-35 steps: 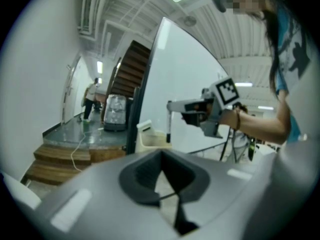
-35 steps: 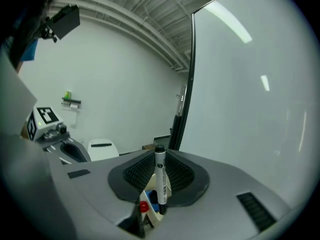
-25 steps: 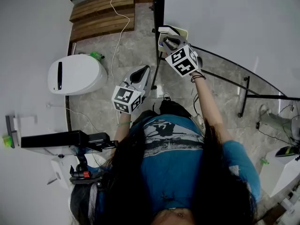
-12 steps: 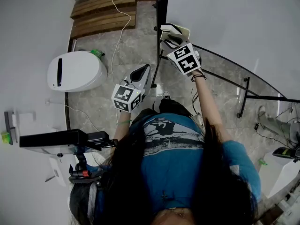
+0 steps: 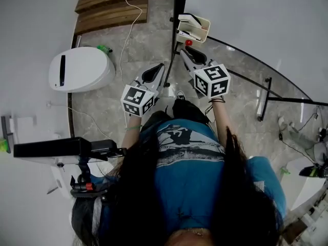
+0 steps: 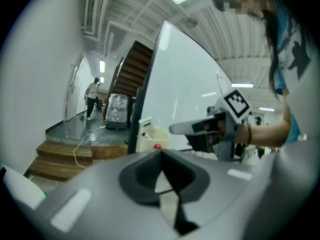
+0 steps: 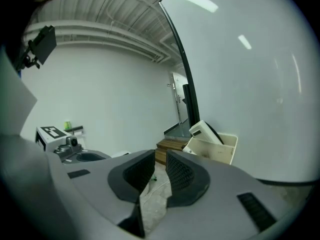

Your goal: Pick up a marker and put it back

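Observation:
A cream holder tray (image 5: 197,28) hangs on the whiteboard's edge, with a white eraser (image 7: 202,130) and what look like markers inside. A small red round thing (image 5: 188,42) shows just below it; I cannot tell if it is a marker's cap. My right gripper (image 5: 184,53) is a short way back from the tray. Its jaws are closing, and only floor shows in the narrow gap between them (image 7: 160,156). My left gripper (image 5: 154,76) hangs lower and to the left, its pads meeting at the tips (image 6: 161,156), holding nothing.
The whiteboard (image 5: 256,19) stands on black legs (image 5: 266,99) at the right. A white rounded appliance (image 5: 81,75) sits on the stone floor at the left, wooden steps (image 5: 110,12) lie beyond it, and a white cable (image 5: 125,40) runs across the floor. A black rig (image 5: 61,150) is at lower left.
My right gripper has drawn back from the holder tray toward my body, and the tray's contents now show. The left gripper has barely moved.

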A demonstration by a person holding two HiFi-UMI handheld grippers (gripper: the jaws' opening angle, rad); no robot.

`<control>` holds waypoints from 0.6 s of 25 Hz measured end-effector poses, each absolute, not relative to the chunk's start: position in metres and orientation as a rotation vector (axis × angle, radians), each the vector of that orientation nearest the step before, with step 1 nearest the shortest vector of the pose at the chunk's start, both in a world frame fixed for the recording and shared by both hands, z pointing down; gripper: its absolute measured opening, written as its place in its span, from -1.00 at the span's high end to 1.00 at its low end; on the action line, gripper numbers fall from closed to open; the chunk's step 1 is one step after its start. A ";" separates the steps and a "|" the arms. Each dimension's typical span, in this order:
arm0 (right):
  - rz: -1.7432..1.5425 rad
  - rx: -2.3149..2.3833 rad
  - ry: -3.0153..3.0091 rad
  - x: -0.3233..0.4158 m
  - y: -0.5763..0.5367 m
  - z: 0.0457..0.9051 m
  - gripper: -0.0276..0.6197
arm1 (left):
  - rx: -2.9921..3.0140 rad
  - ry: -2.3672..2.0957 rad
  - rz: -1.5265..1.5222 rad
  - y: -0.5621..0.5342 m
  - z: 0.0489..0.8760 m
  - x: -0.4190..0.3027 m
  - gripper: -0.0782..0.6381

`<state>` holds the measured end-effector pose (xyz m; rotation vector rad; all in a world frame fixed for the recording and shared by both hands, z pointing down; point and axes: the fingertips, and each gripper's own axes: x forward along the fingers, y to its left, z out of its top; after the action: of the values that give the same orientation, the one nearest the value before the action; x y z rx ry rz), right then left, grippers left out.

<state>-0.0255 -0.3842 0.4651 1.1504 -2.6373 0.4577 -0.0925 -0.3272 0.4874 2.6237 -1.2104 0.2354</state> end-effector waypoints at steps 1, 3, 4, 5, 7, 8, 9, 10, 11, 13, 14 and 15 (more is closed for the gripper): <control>0.500 1.156 -2.646 -0.027 -0.375 0.468 0.70 | 2.623 -1.201 0.237 -0.324 0.490 -0.093 0.77; 0.563 1.171 -2.648 -0.031 -0.358 0.477 0.77 | 2.622 -1.176 0.242 -0.315 0.497 -0.093 0.77; 0.586 1.176 -2.642 -0.032 -0.350 0.483 0.79 | 2.621 -1.163 0.246 -0.310 0.501 -0.093 0.77; 0.602 1.178 -2.634 -0.034 -0.342 0.488 0.81 | 2.619 -1.151 0.250 -0.304 0.505 -0.093 0.77; 0.615 1.176 -2.620 -0.040 -0.321 0.496 0.83 | 2.615 -1.131 0.259 -0.286 0.511 -0.096 0.77; 0.617 1.176 -2.615 -0.043 -0.307 0.495 0.84 | 2.613 -1.123 0.262 -0.273 0.511 -0.098 0.77; 0.619 1.179 -2.613 -0.046 -0.290 0.493 0.84 | 2.612 -1.114 0.263 -0.259 0.510 -0.101 0.77; 0.624 1.186 -2.610 -0.049 -0.273 0.491 0.85 | 2.611 -1.102 0.263 -0.243 0.509 -0.104 0.77; 0.635 1.196 -2.604 -0.051 -0.256 0.491 0.85 | 2.609 -1.089 0.264 -0.227 0.509 -0.106 0.77; 0.667 1.216 -2.578 -0.054 -0.224 0.498 0.86 | 2.604 -1.057 0.271 -0.200 0.515 -0.111 0.77; 0.681 1.222 -2.563 -0.057 -0.211 0.504 0.86 | 2.602 -1.045 0.275 -0.189 0.519 -0.114 0.77; 0.690 1.224 -2.550 -0.059 -0.200 0.509 0.86 | 2.601 -1.036 0.279 -0.180 0.523 -0.117 0.77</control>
<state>-0.0592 -0.2001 0.5093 1.2240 -2.5502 0.6901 -0.1167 -0.1796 0.5226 2.6008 -1.0356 0.2790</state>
